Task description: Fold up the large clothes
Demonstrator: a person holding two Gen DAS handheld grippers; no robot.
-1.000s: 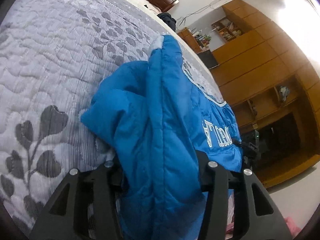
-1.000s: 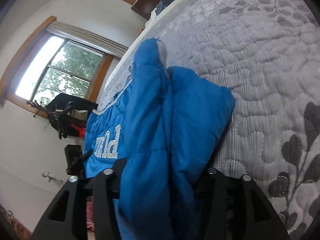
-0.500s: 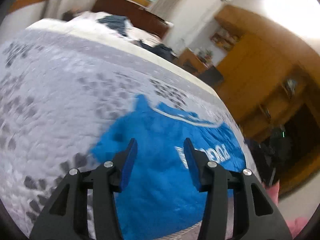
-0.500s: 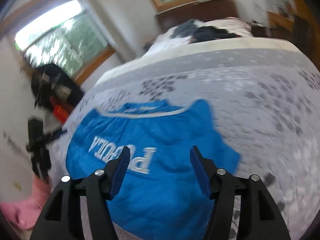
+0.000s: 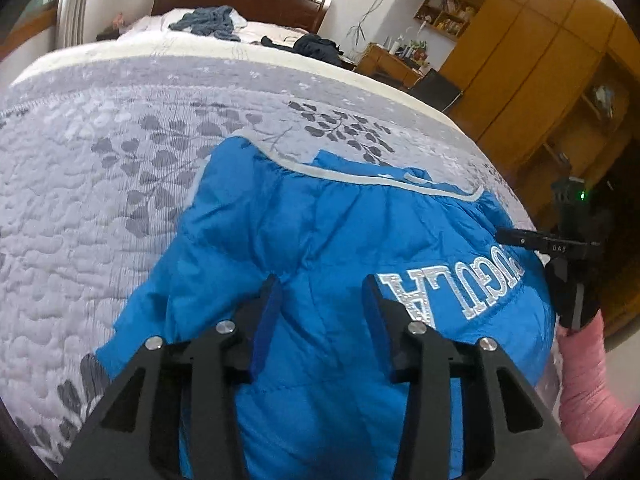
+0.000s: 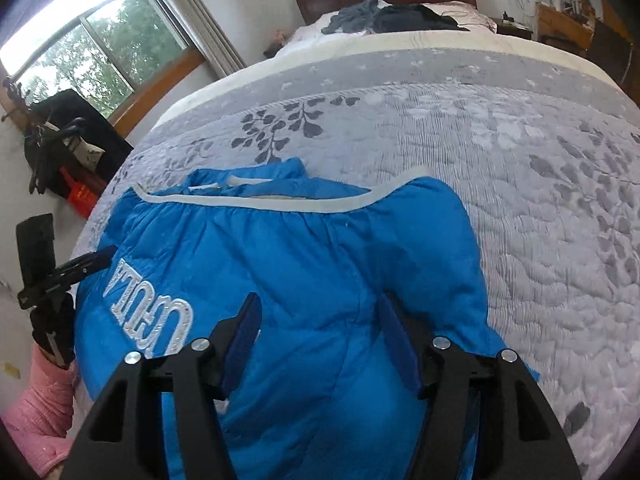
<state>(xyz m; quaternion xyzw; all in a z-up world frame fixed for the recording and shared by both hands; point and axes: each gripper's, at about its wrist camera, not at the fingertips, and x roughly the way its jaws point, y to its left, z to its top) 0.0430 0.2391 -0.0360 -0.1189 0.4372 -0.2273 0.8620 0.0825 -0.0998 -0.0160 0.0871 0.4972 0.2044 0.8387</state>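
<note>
A blue padded jacket (image 5: 340,248) with silver lettering and a grey-white hem band lies folded on the grey quilted bed, seen also in the right wrist view as the jacket (image 6: 304,264). My left gripper (image 5: 322,298) hovers open above the jacket's left half, nothing between its fingers. My right gripper (image 6: 320,320) hangs open over the jacket's right half, likewise empty. In the left wrist view the right gripper (image 5: 560,252) shows at the jacket's right edge, held by a pink sleeve (image 5: 588,384). In the right wrist view the left gripper (image 6: 48,272) shows at the jacket's left edge.
The quilted bedspread (image 5: 100,184) stretches wide to the left and beyond the jacket. Dark clothes (image 6: 384,16) lie piled near the wooden headboard. Wooden wardrobes (image 5: 540,80) stand at the right, a window (image 6: 80,48) and a black stand with clutter at the left.
A second ago both grippers were shut on folds of the lifted jacket. They let go and pulled back upward; the jacket now lies flat on the bed with its lettering up.
</note>
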